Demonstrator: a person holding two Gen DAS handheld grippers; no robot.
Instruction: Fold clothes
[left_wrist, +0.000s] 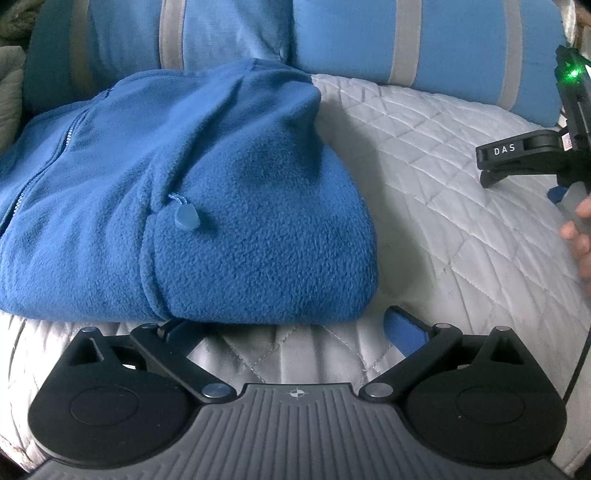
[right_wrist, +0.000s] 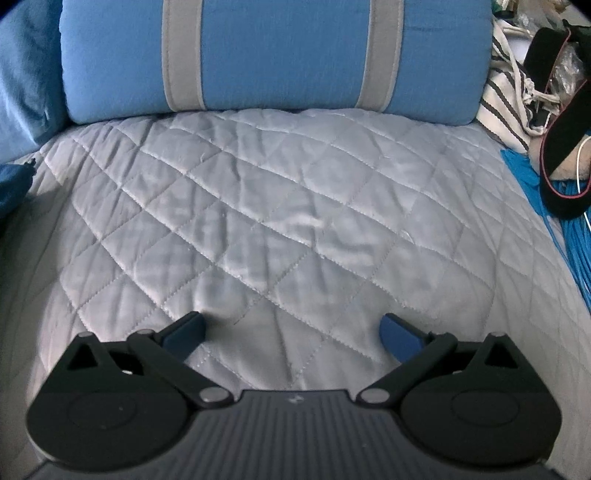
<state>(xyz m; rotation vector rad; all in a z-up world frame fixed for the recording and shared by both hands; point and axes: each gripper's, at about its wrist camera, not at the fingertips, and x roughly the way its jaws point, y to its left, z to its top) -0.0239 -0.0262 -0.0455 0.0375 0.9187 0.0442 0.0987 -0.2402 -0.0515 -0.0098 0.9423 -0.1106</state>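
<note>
My left wrist camera sits low behind my left gripper (left_wrist: 293, 326), close over the pale grey quilted bedspread (left_wrist: 443, 206), facing the folded blue fleece jacket (left_wrist: 192, 206) just ahead. My right wrist camera sits the same way behind my right gripper (right_wrist: 293, 334), a little above bare quilt and facing the blue pillow with grey bands (right_wrist: 277, 55). Both views share that quilt and pillow; the left view also catches my right gripper at its right edge.

Blue fleece jacket (left_wrist: 192, 192) on grey diamond-quilted cover (right_wrist: 280, 206); blue grey-banded pillow (right_wrist: 277, 55).
</note>
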